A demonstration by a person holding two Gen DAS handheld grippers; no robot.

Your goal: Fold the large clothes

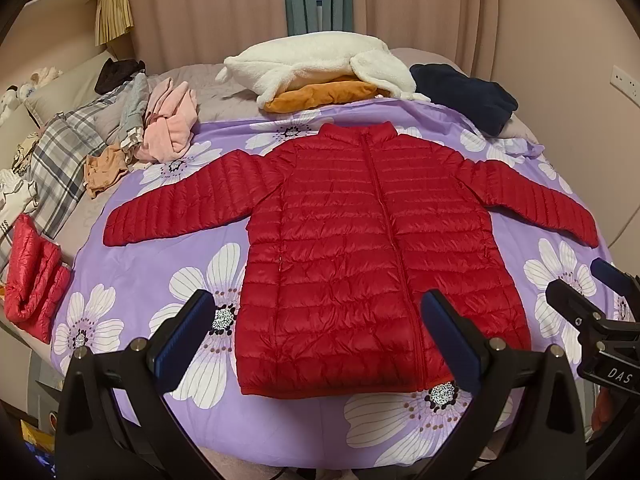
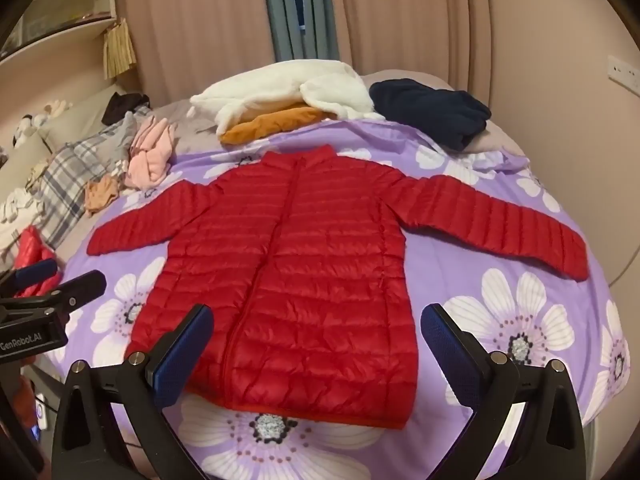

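A red quilted puffer jacket [image 1: 360,248] lies flat, front up and zipped, sleeves spread out to both sides, on a purple flowered sheet [image 1: 160,264]. It also shows in the right wrist view [image 2: 288,272]. My left gripper [image 1: 320,332] is open and empty, held above the jacket's hem. My right gripper [image 2: 316,344] is open and empty, also above the hem. The right gripper shows at the right edge of the left wrist view [image 1: 592,292]. The left gripper shows at the left edge of the right wrist view [image 2: 52,280].
A folded red puffer [image 1: 34,272] lies at the left edge of the bed. A white fleece [image 1: 316,64] over an orange garment [image 1: 324,96], a navy garment [image 1: 468,96], a pink garment [image 1: 168,124] and plaid cloth [image 1: 64,156] lie along the far side.
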